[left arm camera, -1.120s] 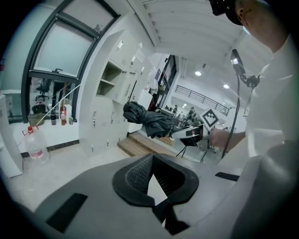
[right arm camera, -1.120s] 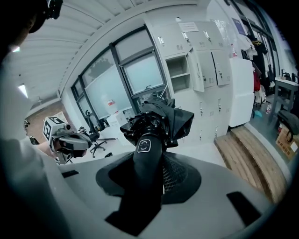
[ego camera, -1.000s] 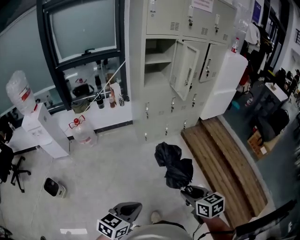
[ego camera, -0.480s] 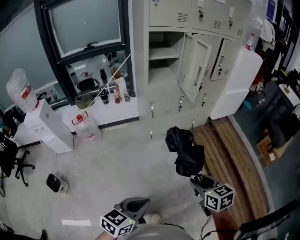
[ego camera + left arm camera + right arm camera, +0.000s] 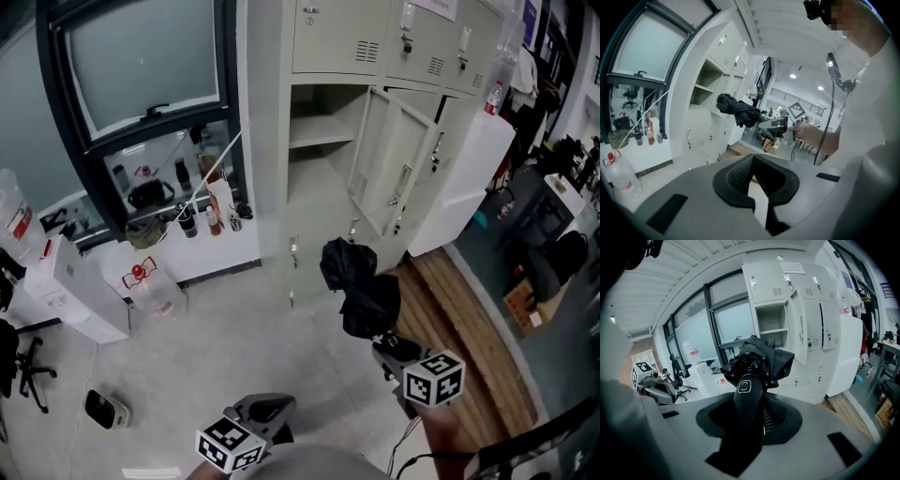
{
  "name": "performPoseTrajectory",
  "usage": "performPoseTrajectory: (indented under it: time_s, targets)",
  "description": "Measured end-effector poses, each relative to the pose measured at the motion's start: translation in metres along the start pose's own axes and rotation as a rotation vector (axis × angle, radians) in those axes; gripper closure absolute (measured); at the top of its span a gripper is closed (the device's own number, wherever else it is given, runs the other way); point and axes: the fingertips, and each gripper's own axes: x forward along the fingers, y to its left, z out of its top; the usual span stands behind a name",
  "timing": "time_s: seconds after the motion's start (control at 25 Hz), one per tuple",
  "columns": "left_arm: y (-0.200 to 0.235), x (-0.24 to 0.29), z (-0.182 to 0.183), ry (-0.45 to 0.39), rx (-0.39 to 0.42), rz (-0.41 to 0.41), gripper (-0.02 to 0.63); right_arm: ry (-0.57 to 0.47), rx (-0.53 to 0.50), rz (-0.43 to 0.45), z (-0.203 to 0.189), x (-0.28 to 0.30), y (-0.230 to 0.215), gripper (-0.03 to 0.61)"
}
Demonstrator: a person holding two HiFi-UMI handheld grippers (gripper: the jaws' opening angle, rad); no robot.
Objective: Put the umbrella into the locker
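Note:
A folded black umbrella [image 5: 361, 286] sticks out ahead of my right gripper [image 5: 384, 345], which is shut on its black handle [image 5: 747, 394]. The canopy [image 5: 761, 359] bunches just beyond the jaws. It hangs in the air in front of the grey lockers [image 5: 328, 42], below and right of an open compartment with a shelf [image 5: 317, 141]; that compartment's door [image 5: 389, 173] swings out to the right. My left gripper [image 5: 267, 408] is low at the bottom of the head view, shut with nothing in it [image 5: 752, 161]. From the left gripper view the umbrella [image 5: 738, 110] shows to the right of the lockers.
A wooden platform [image 5: 459, 319] lies on the floor right of the lockers, beside a white cabinet [image 5: 469, 178]. To the left are a water jug [image 5: 150, 286], a dispenser [image 5: 75, 281], a small heater [image 5: 98, 408] and a window ledge with bottles [image 5: 187, 220].
Both grippers and the umbrella have moved forward toward the lockers, which now stand nearer and larger. The grip on the handle is unchanged.

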Motion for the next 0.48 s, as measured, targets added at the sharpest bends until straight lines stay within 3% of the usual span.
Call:
performPoseTrajectory:
  time_s: [0.24,0.48]
  targets:
    - [0.072,-0.009,0.044,-0.012,0.052,-0.038,0.603,-0.068,0.003,-0.039,0.085,0.067,-0.012,0.433]
    - [0.125,-0.018,0.061,-0.018,0.044,-0.041,0.603,-0.133,0.006,-0.076,0.163,0.120,-0.029,0.433]
